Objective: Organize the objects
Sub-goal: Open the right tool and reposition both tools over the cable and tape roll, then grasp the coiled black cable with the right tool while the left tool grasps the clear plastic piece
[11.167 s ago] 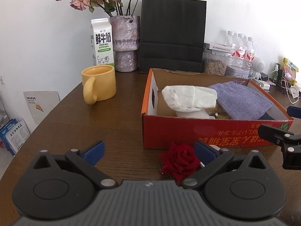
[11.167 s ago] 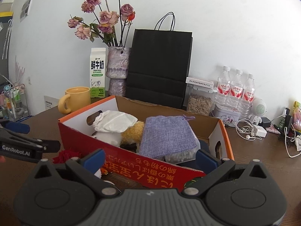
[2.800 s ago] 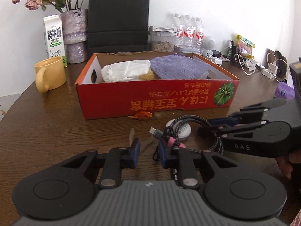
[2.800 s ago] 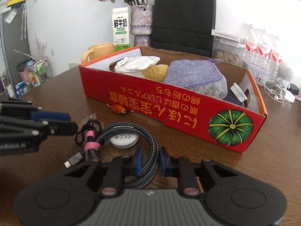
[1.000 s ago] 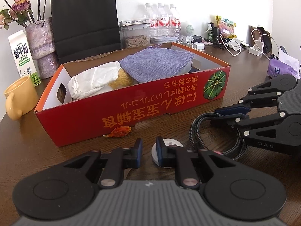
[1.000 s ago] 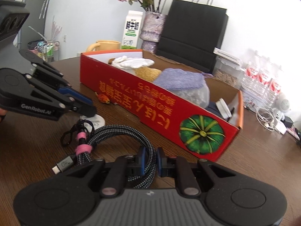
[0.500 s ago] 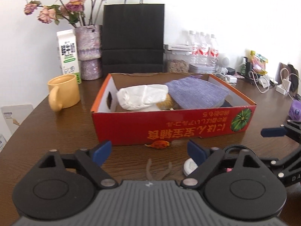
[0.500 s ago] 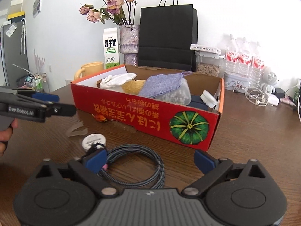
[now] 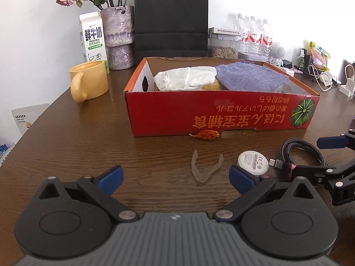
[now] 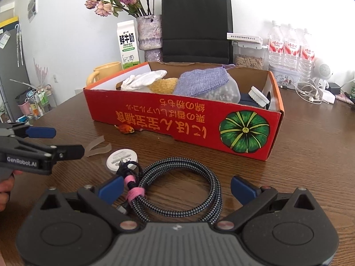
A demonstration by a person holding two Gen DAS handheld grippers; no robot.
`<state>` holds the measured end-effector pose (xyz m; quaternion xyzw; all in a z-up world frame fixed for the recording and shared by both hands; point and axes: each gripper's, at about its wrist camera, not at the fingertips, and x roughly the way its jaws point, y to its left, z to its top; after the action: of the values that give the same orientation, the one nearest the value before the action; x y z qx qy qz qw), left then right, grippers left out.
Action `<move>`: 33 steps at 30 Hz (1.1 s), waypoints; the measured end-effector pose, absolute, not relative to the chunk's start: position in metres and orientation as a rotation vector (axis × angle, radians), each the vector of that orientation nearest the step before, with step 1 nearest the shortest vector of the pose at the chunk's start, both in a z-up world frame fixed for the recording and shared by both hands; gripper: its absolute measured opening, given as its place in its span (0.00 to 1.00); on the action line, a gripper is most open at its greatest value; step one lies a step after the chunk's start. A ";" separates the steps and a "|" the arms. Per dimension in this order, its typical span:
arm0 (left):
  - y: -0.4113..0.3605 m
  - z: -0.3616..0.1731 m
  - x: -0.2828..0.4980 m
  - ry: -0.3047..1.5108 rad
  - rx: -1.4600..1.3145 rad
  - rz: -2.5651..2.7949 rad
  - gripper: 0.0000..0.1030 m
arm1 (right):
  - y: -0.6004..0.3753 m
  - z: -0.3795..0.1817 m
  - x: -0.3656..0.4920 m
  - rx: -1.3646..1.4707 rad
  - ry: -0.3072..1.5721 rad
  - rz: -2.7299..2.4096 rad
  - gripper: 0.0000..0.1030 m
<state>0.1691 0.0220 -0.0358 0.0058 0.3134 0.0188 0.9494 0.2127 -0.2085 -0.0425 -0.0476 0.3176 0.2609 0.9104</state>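
Lying on the wooden table (image 9: 66, 137) in front of the red box (image 9: 221, 110) is a coiled braided cable (image 10: 188, 186), flat on the wood and free of both tools. The right gripper (image 10: 176, 188) has just been opening and now stands wide, its blue pads on either side of the coil without pressing it. The left gripper (image 9: 175, 177) has also just been opening; its jaws are spread with only bare wood and a clear plastic clip (image 9: 206, 166) ahead of them. A round white charger puck (image 9: 253, 163) sits just beside the cable, on the side nearer the clip. A small orange scrap (image 9: 206, 134) lies against the box's front wall. Inside the box are a white cloth (image 9: 186, 81), a purple knitted pouch (image 9: 250, 78) and a white brush (image 10: 258, 96). Behind the box stand a yellow mug (image 9: 88, 84), a milk carton (image 9: 93, 35), a vase (image 9: 118, 37) and a black paper bag (image 9: 170, 17).
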 end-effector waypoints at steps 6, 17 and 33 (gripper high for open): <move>0.014 -0.042 0.182 0.672 0.022 0.044 1.00 | -0.205 -0.047 0.214 -0.100 0.673 0.531 1.00; 0.016 -0.052 0.191 0.694 -0.008 0.060 1.00 | -0.202 -0.050 0.214 -0.124 0.684 0.504 1.00; 0.007 -0.049 0.188 0.659 -0.004 0.038 0.68 | -0.195 -0.051 0.214 -0.162 0.688 0.478 1.00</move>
<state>0.1876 0.0070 -0.0490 -0.0021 0.3237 0.0186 0.9460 0.2137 -0.1945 -0.0514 -0.0786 0.3336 0.2318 0.9104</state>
